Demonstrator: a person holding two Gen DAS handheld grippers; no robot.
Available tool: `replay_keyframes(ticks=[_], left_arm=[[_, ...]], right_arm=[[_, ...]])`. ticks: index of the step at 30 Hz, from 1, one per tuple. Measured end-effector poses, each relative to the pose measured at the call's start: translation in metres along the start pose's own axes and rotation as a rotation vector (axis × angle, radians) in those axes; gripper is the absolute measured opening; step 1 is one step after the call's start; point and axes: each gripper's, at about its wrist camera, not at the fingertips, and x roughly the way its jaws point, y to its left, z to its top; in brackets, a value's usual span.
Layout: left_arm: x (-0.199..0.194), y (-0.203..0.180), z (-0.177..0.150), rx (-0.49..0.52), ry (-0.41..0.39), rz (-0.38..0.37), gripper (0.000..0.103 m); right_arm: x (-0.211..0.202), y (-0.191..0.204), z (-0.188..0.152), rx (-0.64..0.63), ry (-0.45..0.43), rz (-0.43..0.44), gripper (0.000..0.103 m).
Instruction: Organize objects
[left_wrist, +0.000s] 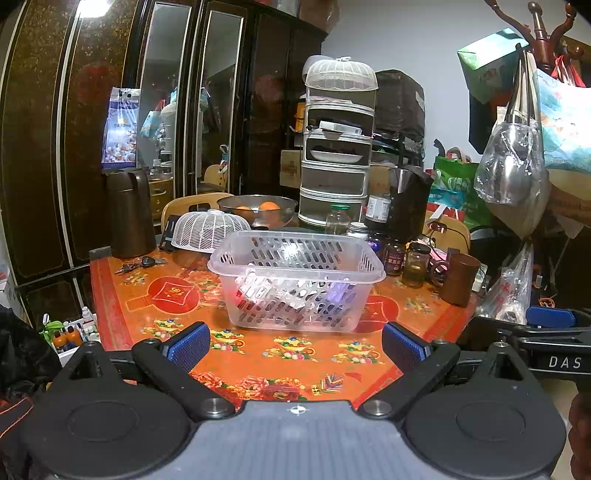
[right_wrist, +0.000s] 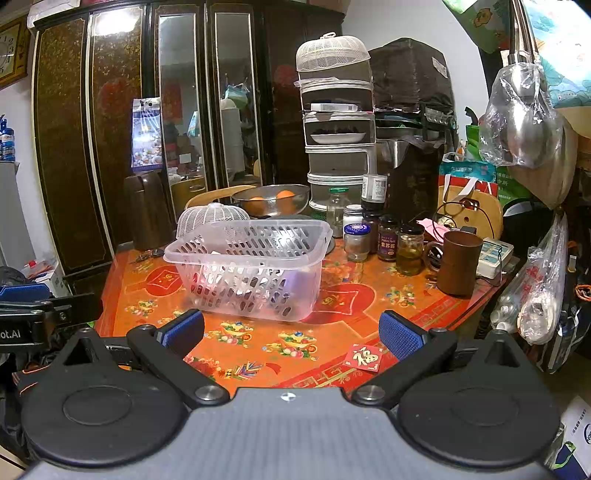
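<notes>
Both tools spread, empty: left tool (left_wrist: 295, 345), right tool (right_wrist: 291, 334). Risk: light basket (left_wrist: 295, 280) (contents unclear) slides on glossy bench (left_wrist: 258, 354) if nudged.

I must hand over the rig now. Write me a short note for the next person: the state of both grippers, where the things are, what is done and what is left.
Left gripper: open, empty, held back over the near edge of the table.
Right gripper: open, empty, also at the near edge.
The clear plastic basket stands mid-table and already holds several small items; what they are cannot be made out.
Still outside it: the jars and brown cup on the right, and the keys at the far left.
A red card lies near the right gripper.
Left to do, probably: gather the loose items.
</notes>
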Motion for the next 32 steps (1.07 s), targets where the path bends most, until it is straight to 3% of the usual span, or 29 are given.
replay_keyframes(ticks=[26, 32], left_arm=[[0.018, -0.003, -0.006, -0.009, 0.021, -0.025, 0.1], [0.034, -0.008, -0.008, 0.032, -0.016, -0.025, 0.1]], right_arm=[[0.009, -0.001, -0.005, -0.009, 0.019, -0.001, 0.103], [0.027, -0.003, -0.006, -0.012, 0.034, -0.014, 0.103]])
